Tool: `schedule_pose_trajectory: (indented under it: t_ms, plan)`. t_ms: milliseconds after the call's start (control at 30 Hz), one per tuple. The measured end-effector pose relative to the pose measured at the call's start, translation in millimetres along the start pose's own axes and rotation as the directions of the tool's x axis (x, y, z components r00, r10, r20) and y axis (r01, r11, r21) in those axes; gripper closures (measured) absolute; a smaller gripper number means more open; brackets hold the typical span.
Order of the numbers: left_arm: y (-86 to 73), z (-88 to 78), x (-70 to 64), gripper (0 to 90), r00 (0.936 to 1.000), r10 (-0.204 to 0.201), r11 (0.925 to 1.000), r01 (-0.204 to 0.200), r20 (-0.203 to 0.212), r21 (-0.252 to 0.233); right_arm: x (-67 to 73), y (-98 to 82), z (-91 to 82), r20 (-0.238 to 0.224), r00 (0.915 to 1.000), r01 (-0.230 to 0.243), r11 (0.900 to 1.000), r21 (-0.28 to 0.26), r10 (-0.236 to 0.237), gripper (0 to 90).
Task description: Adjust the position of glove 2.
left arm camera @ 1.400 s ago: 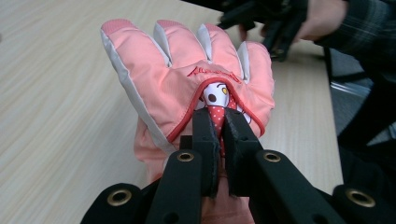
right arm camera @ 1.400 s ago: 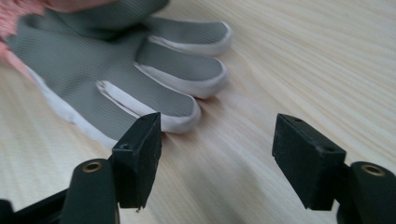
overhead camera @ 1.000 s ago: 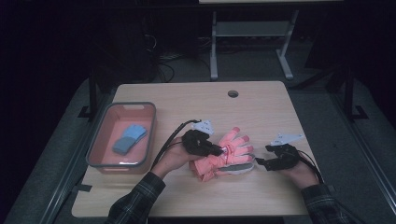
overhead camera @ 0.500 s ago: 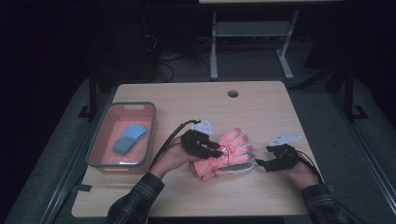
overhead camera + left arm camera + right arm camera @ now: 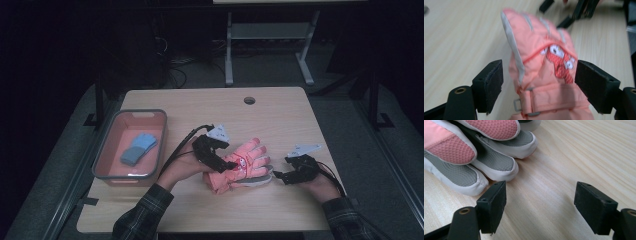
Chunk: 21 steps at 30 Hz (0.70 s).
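Note:
A salmon-pink ski glove (image 5: 246,161) with a red cartoon patch lies on the wooden table (image 5: 280,115), on top of a grey-palmed glove (image 5: 259,177). My left gripper (image 5: 227,165) straddles the pink glove's cuff. In the left gripper view the glove (image 5: 544,65) stands between the pads with a gap on each side; the jaws of the left gripper (image 5: 539,85) have just been opening. My right gripper (image 5: 276,176) rests on the table just right of the glove fingertips (image 5: 496,162). In its own view the right gripper (image 5: 540,207) is open with bare wood between its pads.
A pink tray with a grey rim (image 5: 105,150) stands at the table's left and holds a blue folded glove (image 5: 138,148). A cable hole (image 5: 249,100) lies near the far edge. Bare table stretches behind and to the right of the gloves.
The left gripper's jaws have spread apart around the pink glove, which has settled lower onto the table. The right gripper has stayed where it was.

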<state>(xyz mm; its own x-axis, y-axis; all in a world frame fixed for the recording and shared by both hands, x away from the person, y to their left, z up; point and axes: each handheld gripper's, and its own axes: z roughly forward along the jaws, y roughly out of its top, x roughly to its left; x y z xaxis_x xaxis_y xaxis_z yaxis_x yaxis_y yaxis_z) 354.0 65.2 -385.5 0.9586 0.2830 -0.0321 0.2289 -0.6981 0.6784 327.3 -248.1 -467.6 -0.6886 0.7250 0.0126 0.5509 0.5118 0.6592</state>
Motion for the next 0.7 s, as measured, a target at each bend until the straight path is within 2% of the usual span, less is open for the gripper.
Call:
schedule_pose_trajectory:
  t_ms: [33,67,167,300,367,500,567,700]
  plan:
    - [-1.9,4.1,0.3,22.3,1.0,-0.001,0.9999,0.001,0.009,0.015,0.2,0.0,0.1,0.0,1.0,-0.001,1.0,0.002,0.001,25.4]
    - [-4.2,8.4,0.9,21.7,0.9994,-0.025,0.9996,0.025,0.025,0.015,0.3,0.1,0.2,0.001,1.0,-0.001,1.0,0.003,0.001,25.4]
    - [-9.7,18.4,5.3,17.7,0.997,-0.057,0.9976,0.055,0.053,0.042,0.3,0.0,-0.2,0.001,1.0,0.001,1.0,0.005,-0.001,25.4]
    - [-17.8,34.9,7.2,13.1,0.9923,-0.079,0.9931,0.07,0.096,0.095,0.6,-0.1,0.3,0.003,1.0,0.004,1.0,0.004,-0.004,25.3]
    - [-22.7,42.7,8.3,12.7,0.9914,-0.074,0.9911,0.061,0.108,0.118,0.6,0.0,0.0,0.004,1.0,0.006,1.0,0.005,-0.006,25.3]
    - [-29.8,50.7,13.0,12.6,0.9789,-0.131,0.9858,0.112,0.157,0.125,0.1,-0.1,-0.5,0.005,0.9999,0.009,1.0,0.003,-0.009,25.3]
    - [-32.1,54.4,13.4,12.5,0.9769,-0.135,0.9841,0.112,0.166,0.138,0.3,-0.1,-0.2,0.005,1.0,0.008,1.0,0.005,-0.008,25.3]
    - [-32.7,56.4,12.7,12.7,0.9792,-0.124,0.9844,0.101,0.161,0.144,1.2,0.1,0.2,0.004,0.9999,0.015,1.0,0.007,-0.015,25.3]
